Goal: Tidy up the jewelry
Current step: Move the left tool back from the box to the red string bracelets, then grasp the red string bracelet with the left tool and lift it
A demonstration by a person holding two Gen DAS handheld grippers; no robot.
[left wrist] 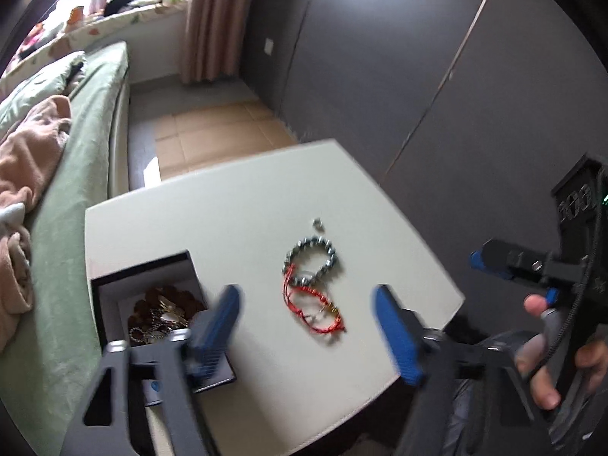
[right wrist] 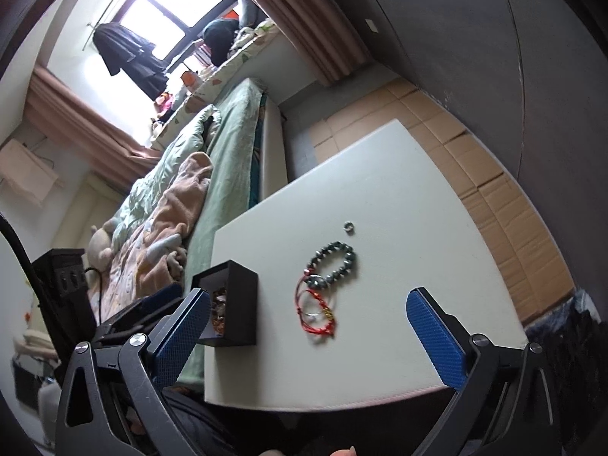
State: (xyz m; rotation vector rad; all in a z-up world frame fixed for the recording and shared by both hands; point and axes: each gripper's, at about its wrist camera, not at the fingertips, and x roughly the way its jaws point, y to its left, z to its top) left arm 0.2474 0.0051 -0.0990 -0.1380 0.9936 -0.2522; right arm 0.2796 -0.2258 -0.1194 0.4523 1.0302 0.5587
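Note:
A dark bead bracelet (left wrist: 311, 258) lies on the white table (left wrist: 228, 209), with red cord bracelets (left wrist: 315, 307) tangled at its near end and a small ring (left wrist: 318, 223) just beyond. An open black jewelry box (left wrist: 152, 304) at the table's left edge holds several gold and brown pieces. My left gripper (left wrist: 307, 326) hovers open over the near side, its left finger overlapping the box, nothing between the pads. In the right wrist view my right gripper (right wrist: 309, 338) stands wide open and empty, short of the red cords (right wrist: 315, 311), the beads (right wrist: 334, 262) and the box (right wrist: 235, 304).
A bed (left wrist: 76, 190) with green sheets and a peach blanket runs along the table's left side. A dark wardrobe wall (left wrist: 418, 76) stands to the right, with tan floor (left wrist: 212, 133) beyond the table. A hand (left wrist: 539, 342) holds the other gripper at the right edge.

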